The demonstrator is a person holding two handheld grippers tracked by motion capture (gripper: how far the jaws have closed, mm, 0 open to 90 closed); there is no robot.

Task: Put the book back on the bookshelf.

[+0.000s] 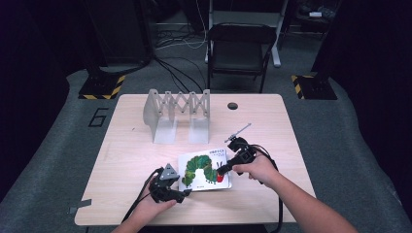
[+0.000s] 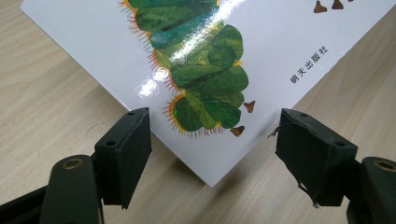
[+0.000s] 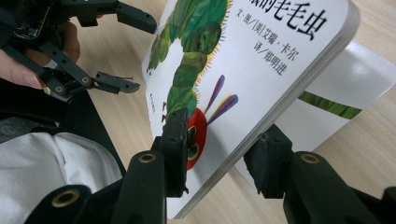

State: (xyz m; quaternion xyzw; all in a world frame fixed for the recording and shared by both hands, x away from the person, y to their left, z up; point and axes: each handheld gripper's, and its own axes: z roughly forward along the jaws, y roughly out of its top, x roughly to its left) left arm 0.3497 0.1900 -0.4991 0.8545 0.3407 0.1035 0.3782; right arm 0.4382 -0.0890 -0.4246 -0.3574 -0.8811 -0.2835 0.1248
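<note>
Green caterpillar art covers the shiny white book (image 1: 204, 170), which sits at the near middle of the pale wood worktop (image 1: 131, 145). We see our right hand-held gripper (image 3: 224, 154) grasping the thick front cover, lifting that edge off the page below. Our left hand-held gripper (image 2: 212, 140) is released, jaws wide around the book's corner. Behind stands a grey metal rack (image 1: 177, 114), with bare wood between.
</note>
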